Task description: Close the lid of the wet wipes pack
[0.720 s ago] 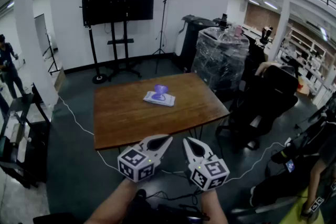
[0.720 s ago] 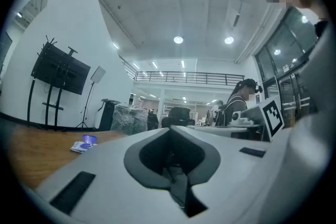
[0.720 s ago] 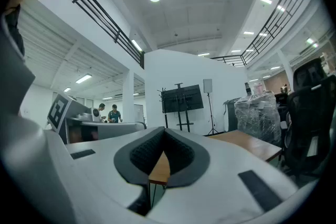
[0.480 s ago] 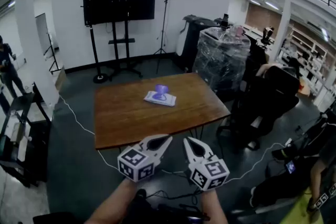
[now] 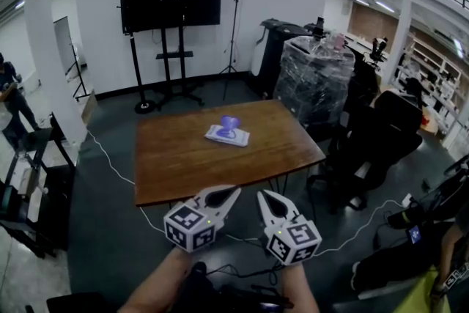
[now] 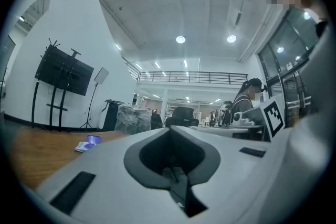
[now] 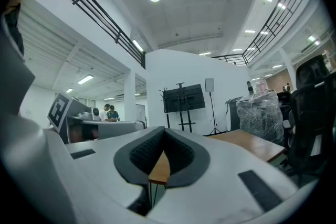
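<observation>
Toward the far half of the brown wooden desk [image 5: 183, 161], the wet wipes pack [image 5: 226, 135] lies with its purple lid standing open. Left claw [image 5: 231, 192] and right claw [image 5: 262, 196] hang side by side above the dark floor [image 5: 102, 231], short of the desk's near edge, each closed on nothing. Beyond the desk stand a black screen [image 5: 171, 1] and a plastic-wrapped stack [image 5: 315, 77].

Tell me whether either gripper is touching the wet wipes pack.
No: the left gripper and right gripper are both held short of the table's near edge, while the wet wipes pack lies far across it.
</observation>
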{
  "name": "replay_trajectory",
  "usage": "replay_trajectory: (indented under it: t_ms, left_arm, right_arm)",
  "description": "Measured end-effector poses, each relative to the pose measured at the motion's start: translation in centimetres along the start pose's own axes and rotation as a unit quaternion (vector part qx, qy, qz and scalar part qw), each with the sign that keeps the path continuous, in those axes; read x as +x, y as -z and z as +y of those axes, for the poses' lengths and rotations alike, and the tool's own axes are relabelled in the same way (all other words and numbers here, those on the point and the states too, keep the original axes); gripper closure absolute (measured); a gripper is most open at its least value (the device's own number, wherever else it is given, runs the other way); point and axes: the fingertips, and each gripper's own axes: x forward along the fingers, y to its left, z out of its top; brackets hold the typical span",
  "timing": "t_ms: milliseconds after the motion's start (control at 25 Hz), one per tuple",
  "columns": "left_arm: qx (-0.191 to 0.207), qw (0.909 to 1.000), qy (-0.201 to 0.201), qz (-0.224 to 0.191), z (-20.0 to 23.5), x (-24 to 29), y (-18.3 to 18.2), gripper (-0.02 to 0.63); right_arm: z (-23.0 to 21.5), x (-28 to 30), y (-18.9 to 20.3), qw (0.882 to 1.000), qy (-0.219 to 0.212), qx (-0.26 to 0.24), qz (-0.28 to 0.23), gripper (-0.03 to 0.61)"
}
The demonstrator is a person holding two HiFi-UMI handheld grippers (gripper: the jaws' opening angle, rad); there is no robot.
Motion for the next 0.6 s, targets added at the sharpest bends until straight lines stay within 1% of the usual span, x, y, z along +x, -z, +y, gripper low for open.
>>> replay_trajectory:
  t_ms: [280,400,600]
  left_arm:
    - [-0.001,0.9999,-0.013,0.005,1.3,0.3,0.2,0.612]
    - [-0.003,0.9998,-0.020,0.006,2.5,0.7,0.3,0.612]
    - [-0.006,0.9998,-0.018,0.008,5.0,2.8,0.3,0.612]
  right_arm:
    - [-0.8,1.3,0.3,1.000,-0.008,0.007,0.000,0.568]
    - [-1.3,2.3,0.6,1.000,-0.014,0.008,0.004,0.568]
    - [-3.4,4.5,0.6,1.000,-0.008,0.009,0.007,0.568]
